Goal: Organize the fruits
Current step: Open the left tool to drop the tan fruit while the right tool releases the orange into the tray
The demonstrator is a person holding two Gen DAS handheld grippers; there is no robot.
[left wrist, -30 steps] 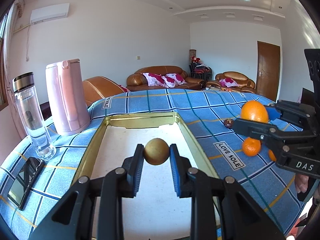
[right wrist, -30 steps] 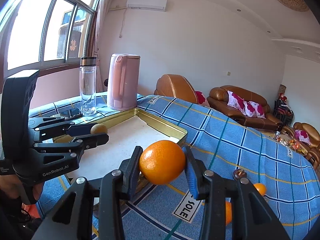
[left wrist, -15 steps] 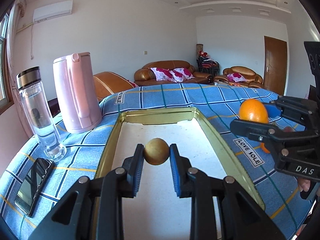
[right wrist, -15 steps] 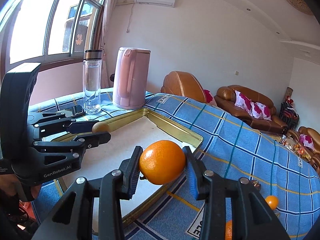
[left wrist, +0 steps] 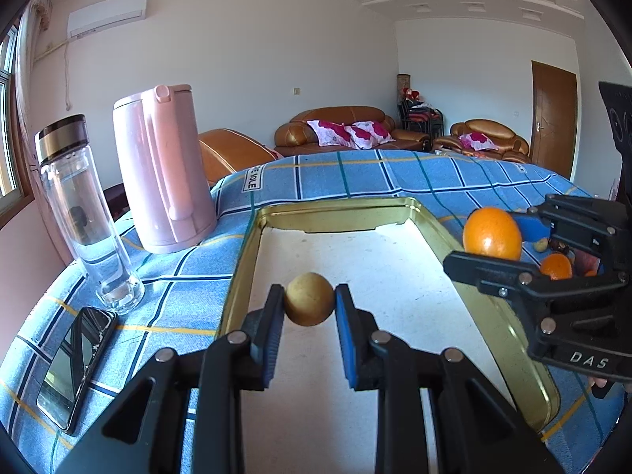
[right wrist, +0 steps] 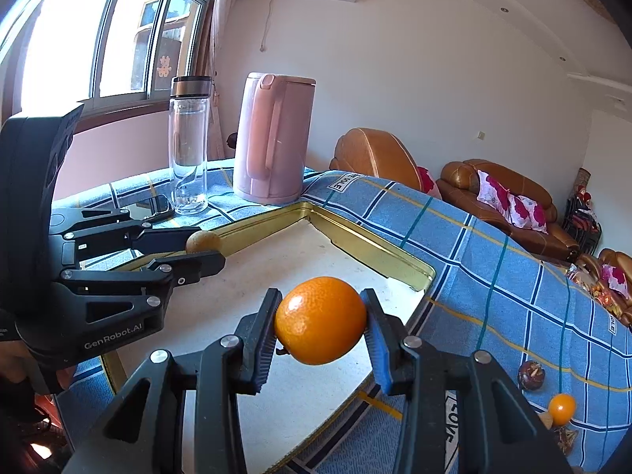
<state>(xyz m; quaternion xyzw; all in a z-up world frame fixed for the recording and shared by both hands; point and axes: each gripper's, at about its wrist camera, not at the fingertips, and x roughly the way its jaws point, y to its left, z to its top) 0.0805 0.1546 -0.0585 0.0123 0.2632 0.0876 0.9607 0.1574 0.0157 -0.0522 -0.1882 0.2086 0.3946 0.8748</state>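
My left gripper (left wrist: 309, 306) is shut on a small round brown-yellow fruit (left wrist: 309, 299), held above the white floor of a gold-rimmed tray (left wrist: 438, 225). From the right wrist view the same gripper (right wrist: 203, 251) and its fruit (right wrist: 202, 240) hang over the tray's left side. My right gripper (right wrist: 320, 328) is shut on a large orange (right wrist: 320, 320) over the tray's near right part (right wrist: 371, 245). The left wrist view shows that orange (left wrist: 491, 233) in the right gripper (left wrist: 497, 237) above the tray's right rim.
A pink kettle (left wrist: 162, 173), a clear bottle (left wrist: 83, 213) and a phone (left wrist: 75, 367) stand left of the tray on the blue checked cloth. A small orange (right wrist: 561, 409), a dark fruit (right wrist: 531, 373) and other fruits (left wrist: 555, 265) lie to the right. Sofas stand behind.
Both grippers have carried their fruits leftward and forward over the tray. The orange, earlier over the cloth right of the tray, now hangs above the tray. Both grips are unchanged.
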